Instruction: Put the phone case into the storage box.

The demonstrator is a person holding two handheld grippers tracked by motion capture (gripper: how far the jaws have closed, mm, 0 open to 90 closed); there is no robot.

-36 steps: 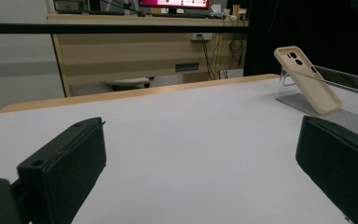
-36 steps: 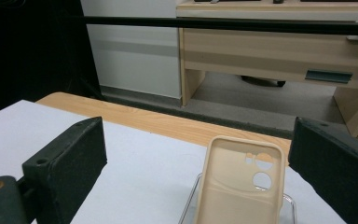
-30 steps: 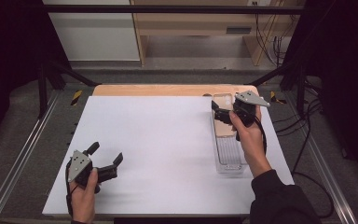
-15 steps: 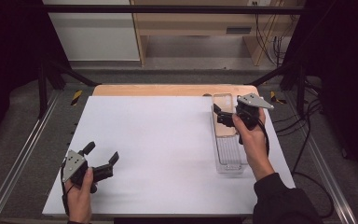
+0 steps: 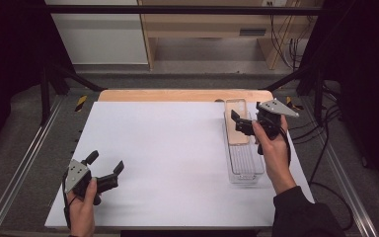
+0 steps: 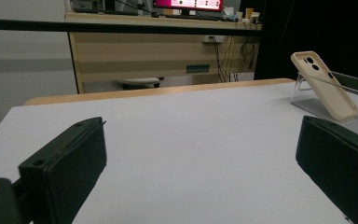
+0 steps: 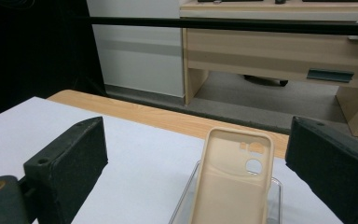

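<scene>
Right gripper is hovering over the far end of the clear tray at the table's right side, jaws spread wide and gripping nothing, with the beige phone case sitting between them and leaning tilted against that end of the tray. Left gripper is hanging out near the front left of the white table, also wide open and empty, well apart from the case.

A lab: framed white table, cables (office desk behind).
</scene>
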